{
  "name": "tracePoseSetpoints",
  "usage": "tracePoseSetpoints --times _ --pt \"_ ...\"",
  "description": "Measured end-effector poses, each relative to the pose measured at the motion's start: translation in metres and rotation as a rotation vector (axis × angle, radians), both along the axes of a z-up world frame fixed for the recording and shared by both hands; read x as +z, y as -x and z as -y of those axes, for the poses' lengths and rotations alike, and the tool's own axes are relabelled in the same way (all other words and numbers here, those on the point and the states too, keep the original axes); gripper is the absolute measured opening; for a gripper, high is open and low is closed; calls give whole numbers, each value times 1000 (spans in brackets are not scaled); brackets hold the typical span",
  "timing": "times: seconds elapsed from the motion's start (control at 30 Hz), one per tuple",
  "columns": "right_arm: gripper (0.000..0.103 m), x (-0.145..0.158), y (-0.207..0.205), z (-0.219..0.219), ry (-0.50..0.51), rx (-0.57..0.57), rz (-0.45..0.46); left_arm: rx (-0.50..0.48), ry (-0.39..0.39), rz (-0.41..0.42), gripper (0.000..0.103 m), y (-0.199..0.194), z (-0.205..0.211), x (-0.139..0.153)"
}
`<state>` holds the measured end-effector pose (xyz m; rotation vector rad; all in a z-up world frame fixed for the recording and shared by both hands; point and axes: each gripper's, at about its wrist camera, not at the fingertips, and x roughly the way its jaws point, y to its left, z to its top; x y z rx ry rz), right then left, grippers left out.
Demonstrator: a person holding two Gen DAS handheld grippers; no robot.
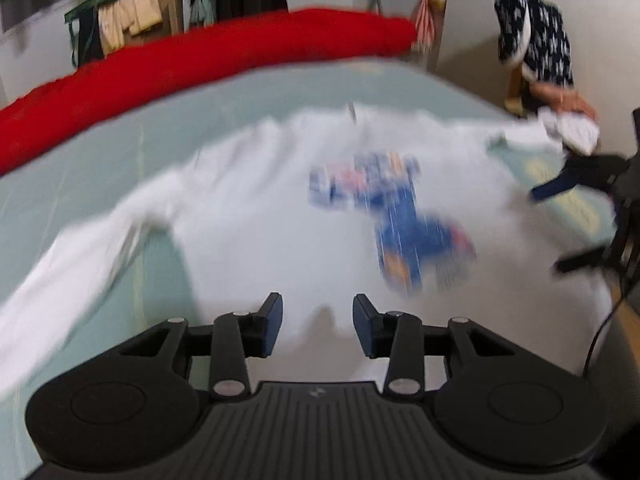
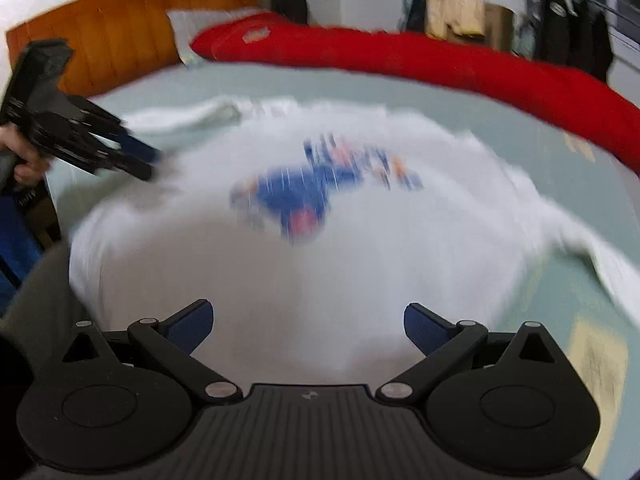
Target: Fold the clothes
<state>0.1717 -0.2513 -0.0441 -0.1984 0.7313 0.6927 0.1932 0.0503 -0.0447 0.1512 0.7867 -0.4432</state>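
Both tools hang open over the bed point(image 1: 80, 184) with nothing between their pads: the left tool point(image 1: 318, 330) with a moderate gap, the right tool point(image 2: 308, 330) spread wide. Under them a white shirt point(image 1: 260, 220) with a blue print point(image 1: 400, 216) lies spread flat, though blurred, a sleeve trailing left, and a red duvet point(image 1: 200, 68) lies along the far edge.

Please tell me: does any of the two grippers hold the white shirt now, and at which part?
Nothing is held. The left gripper and the right gripper both stand open above the white shirt, with no cloth between their fingers.
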Motion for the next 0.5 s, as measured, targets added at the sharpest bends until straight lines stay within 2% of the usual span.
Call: tracePoseSetpoints --times 0.13,0.23,0.3,0.37,0.4,0.47,0.5 --pt "103 -6 -74 -44 36 44 9 24 86 -42 40 -73 7 -19" --pt "103 -25 -125 -59 44 46 -52 80 118 -95 40 -111 -2 -47" --pt "103 -35 -145 -56 71 18 -72 135 127 -103 37 -122 -17 -55" --pt "103 -38 -161 -39 37 -1 -69 183 139 -93 28 -126 -34 -55" --pt "103 -38 -169 -27 27 -38 -69 206 147 -90 28 -128 -43 -55" --pt "103 -40 -185 -5 11 -132 -87 229 204 -154 28 -137 -53 -53" --pt "103 -39 -190 2 -10 -147 -104 224 198 -172 28 -139 -52 -51"
